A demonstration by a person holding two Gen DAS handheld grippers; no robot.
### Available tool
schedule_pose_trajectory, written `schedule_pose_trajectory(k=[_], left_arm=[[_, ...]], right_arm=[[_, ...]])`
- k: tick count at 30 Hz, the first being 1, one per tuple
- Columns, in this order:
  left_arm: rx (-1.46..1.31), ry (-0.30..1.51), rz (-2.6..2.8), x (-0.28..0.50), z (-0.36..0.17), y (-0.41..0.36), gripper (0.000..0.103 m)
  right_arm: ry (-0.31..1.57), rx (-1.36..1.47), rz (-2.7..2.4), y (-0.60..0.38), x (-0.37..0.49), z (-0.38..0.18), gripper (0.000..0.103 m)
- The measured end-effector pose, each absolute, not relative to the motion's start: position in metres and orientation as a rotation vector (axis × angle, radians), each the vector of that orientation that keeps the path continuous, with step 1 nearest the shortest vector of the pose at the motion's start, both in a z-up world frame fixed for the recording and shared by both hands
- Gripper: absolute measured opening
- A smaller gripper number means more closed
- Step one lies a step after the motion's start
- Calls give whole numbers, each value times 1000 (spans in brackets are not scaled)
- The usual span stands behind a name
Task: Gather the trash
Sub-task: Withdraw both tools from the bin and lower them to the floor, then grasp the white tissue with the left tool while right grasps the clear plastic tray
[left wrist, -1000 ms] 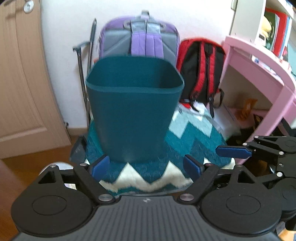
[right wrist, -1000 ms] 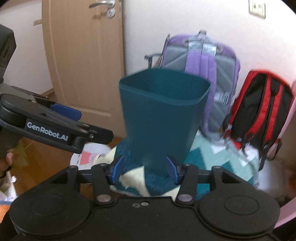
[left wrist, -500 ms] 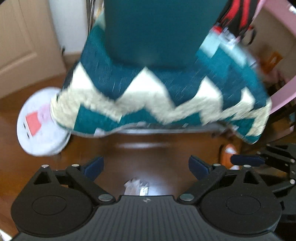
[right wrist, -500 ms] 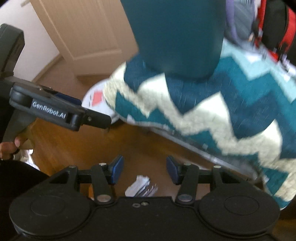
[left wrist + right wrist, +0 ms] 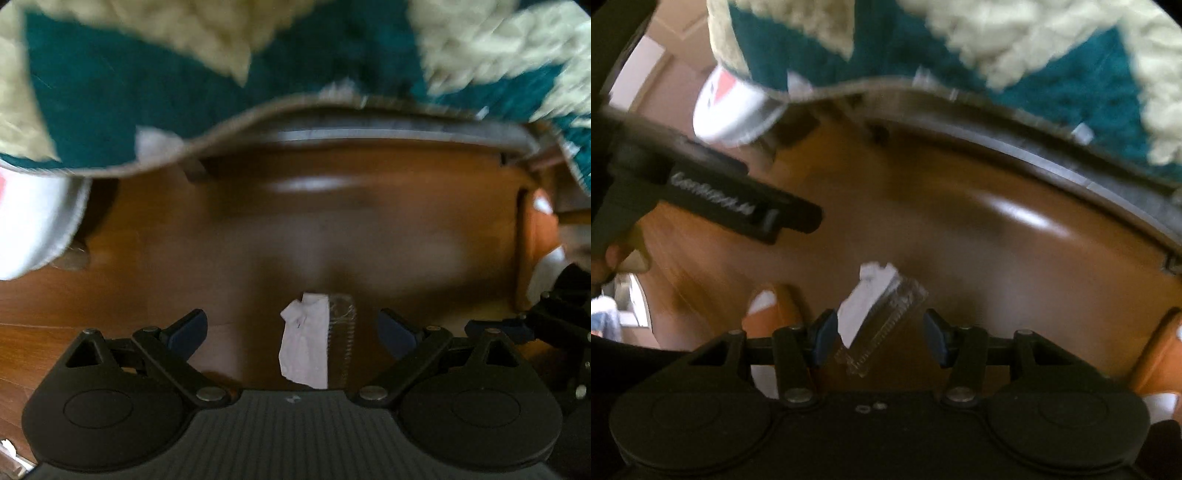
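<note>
A white and clear wrapper (image 5: 316, 339) lies flat on the brown wood floor (image 5: 332, 229), short of the teal and cream rug (image 5: 147, 92). Both grippers point down at it with jaws spread and empty: the left gripper (image 5: 291, 328) brackets it widely, the right gripper (image 5: 879, 332) frames it closely, its left pad just beside the white edge

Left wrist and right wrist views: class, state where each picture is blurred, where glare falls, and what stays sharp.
Left wrist view: the rug and wooden floor smear with motion blur, a pale glare streak lies on the floor, and the white wrapper stays fairly sharp. Right wrist view: the left gripper and rug are blurred, glare streaks the floor, and the frame corners go dark.
</note>
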State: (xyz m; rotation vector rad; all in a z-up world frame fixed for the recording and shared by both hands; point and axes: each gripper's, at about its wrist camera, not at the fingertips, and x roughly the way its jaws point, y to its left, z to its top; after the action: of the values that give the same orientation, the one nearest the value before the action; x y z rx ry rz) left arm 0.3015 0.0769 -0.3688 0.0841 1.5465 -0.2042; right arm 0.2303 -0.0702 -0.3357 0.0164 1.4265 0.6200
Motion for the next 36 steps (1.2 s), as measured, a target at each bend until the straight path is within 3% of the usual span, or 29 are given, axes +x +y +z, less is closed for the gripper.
schedule_pose_trajectory(k=[15,24,28,30,32,36], left_arm=[[-52,1738,-187,298,-526,88,96],[-258,1775,-173,295,-555,120,67],[-319,1792,-157,291,-562,135,46],[-301,1792,-135,289,-563,139,45],[-261,1788,-122,287,-565,139,35],[-230,1763,-103,288,-563,141,34]], right_arm=[[1674,-26,653,-15,224,-467,51],[1714,-46,686,8,220,-496,51],[1718,-48,677,11,221,-501,51],[1709,-41,662,12,224,-504,51],[1708,-31,637,16,228,-508,51],[1711,3,548,22,237,-514,51]])
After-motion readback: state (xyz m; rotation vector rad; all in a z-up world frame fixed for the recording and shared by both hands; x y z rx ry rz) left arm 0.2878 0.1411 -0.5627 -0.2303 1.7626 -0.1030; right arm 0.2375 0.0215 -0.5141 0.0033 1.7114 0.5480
